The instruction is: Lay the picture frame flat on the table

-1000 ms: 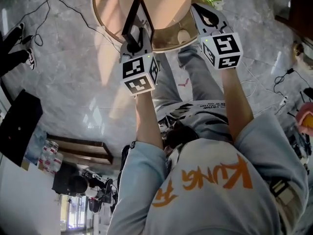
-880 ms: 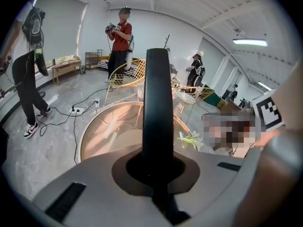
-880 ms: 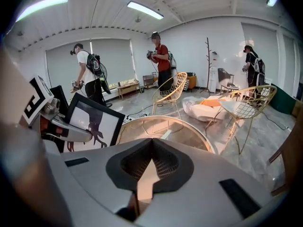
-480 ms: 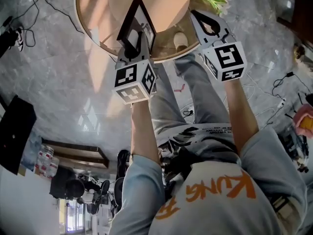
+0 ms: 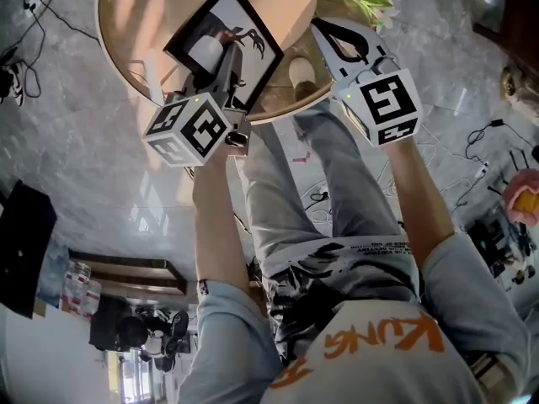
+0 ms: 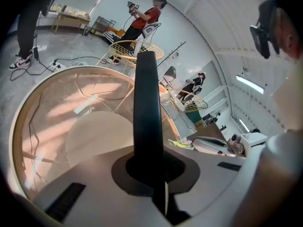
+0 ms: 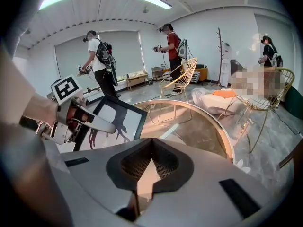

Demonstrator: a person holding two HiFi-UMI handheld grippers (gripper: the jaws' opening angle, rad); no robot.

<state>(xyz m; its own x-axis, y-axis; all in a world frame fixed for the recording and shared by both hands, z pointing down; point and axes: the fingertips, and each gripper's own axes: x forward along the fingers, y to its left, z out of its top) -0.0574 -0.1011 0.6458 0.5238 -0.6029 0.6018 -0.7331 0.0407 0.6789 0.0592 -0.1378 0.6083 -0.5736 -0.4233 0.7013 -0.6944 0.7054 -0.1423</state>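
Clamped in the left gripper [image 5: 221, 61], the picture frame [image 5: 253, 36] stretches lengthwise straight out from its fingers, tilted over the round table [image 5: 139, 11], while the right gripper [image 5: 328, 32], closed and empty, hovers just beside.

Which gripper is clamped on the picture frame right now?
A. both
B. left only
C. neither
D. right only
B: the left gripper has its jaws closed on the black edge of the picture frame, while the right gripper has its jaws together on nothing.
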